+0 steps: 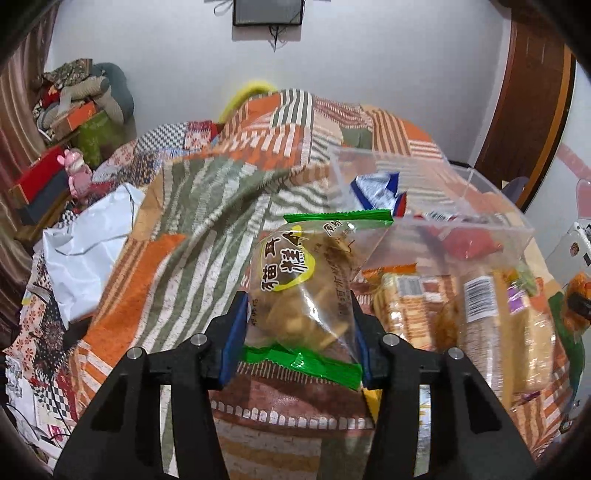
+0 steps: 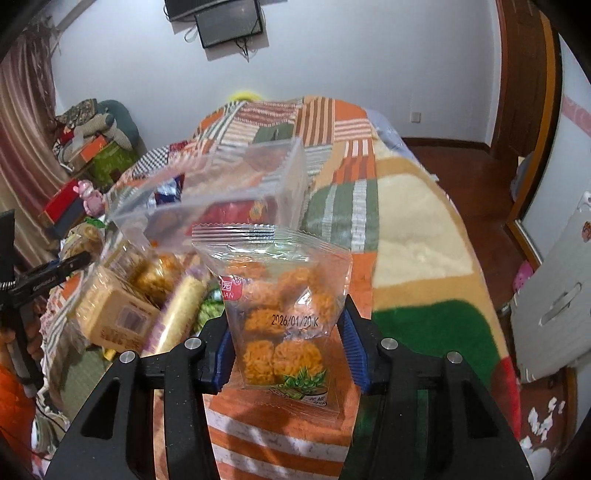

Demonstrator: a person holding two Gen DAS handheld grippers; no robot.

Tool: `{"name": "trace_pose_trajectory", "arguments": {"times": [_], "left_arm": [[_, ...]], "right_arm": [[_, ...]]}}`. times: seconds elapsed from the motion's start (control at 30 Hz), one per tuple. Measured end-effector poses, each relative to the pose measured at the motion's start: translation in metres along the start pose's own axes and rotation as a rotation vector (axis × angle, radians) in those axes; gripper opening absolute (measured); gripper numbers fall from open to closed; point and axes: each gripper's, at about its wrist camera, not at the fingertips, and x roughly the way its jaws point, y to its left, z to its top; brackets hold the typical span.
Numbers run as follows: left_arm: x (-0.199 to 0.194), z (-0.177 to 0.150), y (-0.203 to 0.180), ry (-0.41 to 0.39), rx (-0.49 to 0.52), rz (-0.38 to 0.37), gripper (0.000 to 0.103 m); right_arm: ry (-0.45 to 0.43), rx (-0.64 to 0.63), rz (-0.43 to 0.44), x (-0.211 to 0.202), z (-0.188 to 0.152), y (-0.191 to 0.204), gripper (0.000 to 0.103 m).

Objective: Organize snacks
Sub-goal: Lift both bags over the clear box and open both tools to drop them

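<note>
Gripping snack packs (image 1: 303, 280) (image 2: 284, 306) beside clear bin rim (image 1: 461, 221), blanket (image 1: 192, 236) bare leftward

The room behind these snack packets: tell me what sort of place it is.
Most likely a bedroom in a home. A patchwork blanket covers what looks like a bed, a curtain hangs at the left, and clothes and boxes are piled in the corner.

A bed is being covered by a patchwork blanket (image 1: 207, 192) in orange, green and white. A dark screen (image 2: 229, 26) is being carried by the white wall, and a pink toy figure (image 1: 77, 173) is being kept beside stacked boxes (image 1: 40, 184).
</note>
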Motion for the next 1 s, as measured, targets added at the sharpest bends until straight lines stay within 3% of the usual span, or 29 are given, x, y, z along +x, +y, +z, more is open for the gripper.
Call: {"name": "trace_pose_trajectory", "arguments": {"times": [0.43, 1.0], "left_arm": [[-0.036, 0.040, -0.030, -0.129, 0.023, -0.079, 0.049], [-0.007, 0.085, -0.089, -0.132, 0.081, -0.182, 0.049]], "right_arm": [[-0.163, -0.058, 0.029, -0.014, 0.052, 0.022, 0.047], [-0.162, -0.083, 0.091, 0.025, 0.090, 0.043, 0.047]]}}
